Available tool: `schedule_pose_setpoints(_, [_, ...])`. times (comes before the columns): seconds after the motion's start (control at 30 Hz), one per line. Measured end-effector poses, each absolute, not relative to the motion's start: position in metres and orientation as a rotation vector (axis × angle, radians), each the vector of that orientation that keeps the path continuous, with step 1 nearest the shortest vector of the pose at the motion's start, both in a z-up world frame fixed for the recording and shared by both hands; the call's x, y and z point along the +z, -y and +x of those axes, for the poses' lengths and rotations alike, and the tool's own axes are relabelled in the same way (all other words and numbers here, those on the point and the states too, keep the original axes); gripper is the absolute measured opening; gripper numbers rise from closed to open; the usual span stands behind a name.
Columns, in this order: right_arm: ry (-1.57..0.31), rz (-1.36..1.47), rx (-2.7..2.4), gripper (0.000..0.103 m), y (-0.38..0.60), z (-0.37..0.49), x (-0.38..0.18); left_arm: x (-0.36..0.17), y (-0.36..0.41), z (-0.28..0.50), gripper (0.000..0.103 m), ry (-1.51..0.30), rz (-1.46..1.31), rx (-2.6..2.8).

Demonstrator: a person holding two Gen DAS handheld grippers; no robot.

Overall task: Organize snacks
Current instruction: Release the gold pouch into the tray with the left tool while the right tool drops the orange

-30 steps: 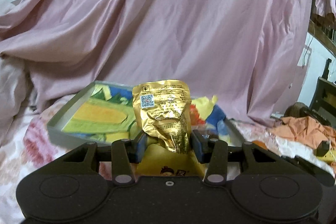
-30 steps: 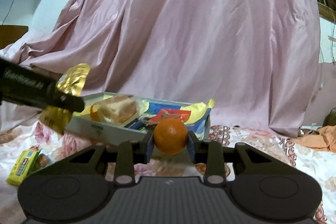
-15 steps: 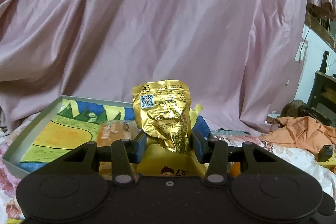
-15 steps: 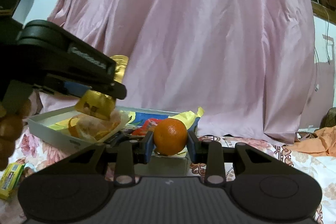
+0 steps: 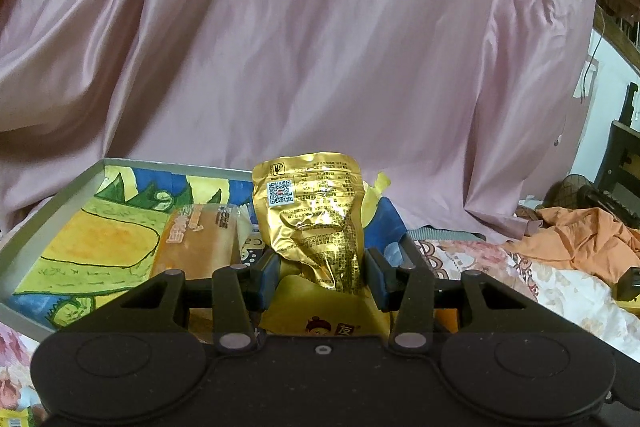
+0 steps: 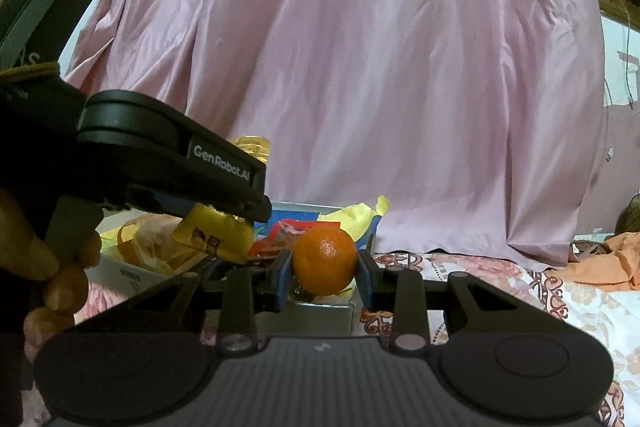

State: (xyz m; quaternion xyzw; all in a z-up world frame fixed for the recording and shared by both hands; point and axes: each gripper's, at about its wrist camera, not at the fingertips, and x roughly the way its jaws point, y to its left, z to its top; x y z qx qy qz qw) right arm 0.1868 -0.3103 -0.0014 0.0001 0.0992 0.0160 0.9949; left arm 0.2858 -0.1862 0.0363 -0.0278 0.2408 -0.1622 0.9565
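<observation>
The supporting surface is a bed covered with a floral bedsheet (image 6: 500, 291), white with pink and brown flower motifs. A shallow grey tray (image 5: 60, 203) with a colourfully illustrated floor rests directly on the sheet; in the right wrist view its near wall (image 6: 128, 273) carries a small label. To the right, crumpled orange clothing (image 5: 580, 243) lies on the sheet, well apart from the tray. A small yellow packet (image 5: 14, 421) lies on the sheet at the lower left edge of the left wrist view. A pink satin cloth (image 5: 320, 47) drapes down behind the bed.
</observation>
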Motion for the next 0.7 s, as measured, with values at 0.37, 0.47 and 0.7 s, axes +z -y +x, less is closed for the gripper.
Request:
schedule_pose_setpoints(0.37, [-0.223,0.003,0.032,0.038,0.3114,0.1933,-0.003,0.0298,0.1865,0.2904,0.049,-0.517,-0.059,-0.322])
schedule_pose_setpoints(0.47, [-0.221,0.002,0.031,0.038,0.3109,0.1933,-0.0027,0.0273,0.1863,0.2906,0.05,-0.525,-0.054,-0.319])
schedule_pose_setpoints(0.7, [-0.219,0.005,0.033,0.049,0.3111,0.1924,-0.0033,0.031,0.185,0.2877,0.078,-0.519,-0.059,-0.306])
